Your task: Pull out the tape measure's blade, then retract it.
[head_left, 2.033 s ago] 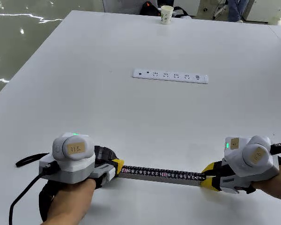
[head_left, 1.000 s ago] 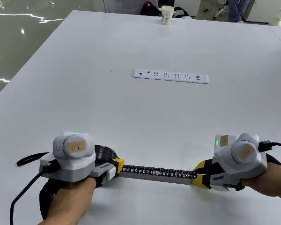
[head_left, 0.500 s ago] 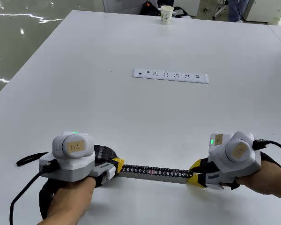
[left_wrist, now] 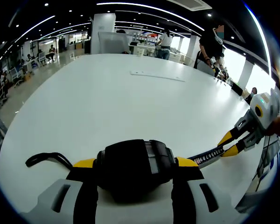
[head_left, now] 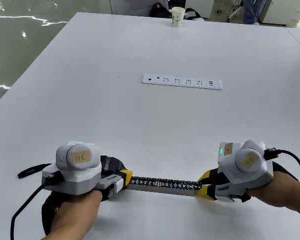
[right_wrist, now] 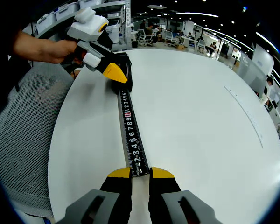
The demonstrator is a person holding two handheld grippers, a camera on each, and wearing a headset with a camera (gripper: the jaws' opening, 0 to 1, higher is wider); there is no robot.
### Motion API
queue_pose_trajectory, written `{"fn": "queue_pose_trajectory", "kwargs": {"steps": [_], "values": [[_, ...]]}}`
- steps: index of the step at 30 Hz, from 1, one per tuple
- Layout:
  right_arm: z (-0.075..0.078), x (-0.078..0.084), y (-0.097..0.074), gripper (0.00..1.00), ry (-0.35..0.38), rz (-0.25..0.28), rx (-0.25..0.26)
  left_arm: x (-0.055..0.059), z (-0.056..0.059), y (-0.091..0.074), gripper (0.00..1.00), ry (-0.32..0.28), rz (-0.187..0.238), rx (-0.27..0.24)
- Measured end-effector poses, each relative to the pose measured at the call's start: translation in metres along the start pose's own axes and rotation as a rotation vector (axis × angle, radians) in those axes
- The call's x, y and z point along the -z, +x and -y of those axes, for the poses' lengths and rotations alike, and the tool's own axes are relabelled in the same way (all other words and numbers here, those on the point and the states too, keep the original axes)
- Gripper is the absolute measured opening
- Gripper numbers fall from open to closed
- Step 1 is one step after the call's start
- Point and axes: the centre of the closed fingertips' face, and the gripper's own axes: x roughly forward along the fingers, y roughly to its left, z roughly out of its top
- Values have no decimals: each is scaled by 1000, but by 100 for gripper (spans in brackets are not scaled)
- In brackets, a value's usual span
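Observation:
The black tape measure case [head_left: 112,165] sits near the table's front left, clamped between the yellow-tipped jaws of my left gripper [head_left: 121,178]; in the left gripper view the case [left_wrist: 135,165] bulges between the jaws. Its black blade [head_left: 162,184] with white numerals lies flat on the white table [head_left: 155,120], running right to my right gripper [head_left: 204,184], which is shut on the blade's end. In the right gripper view the blade [right_wrist: 130,135] runs from my right gripper [right_wrist: 141,173] up to the case [right_wrist: 122,70]. A black wrist strap [head_left: 32,170] trails left of the case.
A white power strip [head_left: 182,81] lies across the table's middle. A paper cup [head_left: 178,15] stands at the far edge. A cable [head_left: 22,212] hangs from the left gripper. A mesh chair back [right_wrist: 32,149] shows beside the table in the right gripper view.
My right gripper has moved left toward the case with the blade's end held, so the exposed blade is shorter. The left gripper and case stayed put.

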Motion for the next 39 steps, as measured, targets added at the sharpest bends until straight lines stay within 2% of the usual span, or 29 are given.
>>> {"fn": "queue_pose_trajectory", "kwargs": {"steps": [39], "values": [[-4, -24, 17, 9, -8, 20, -21, 0, -1, 0, 59, -6, -3, 2]]}}
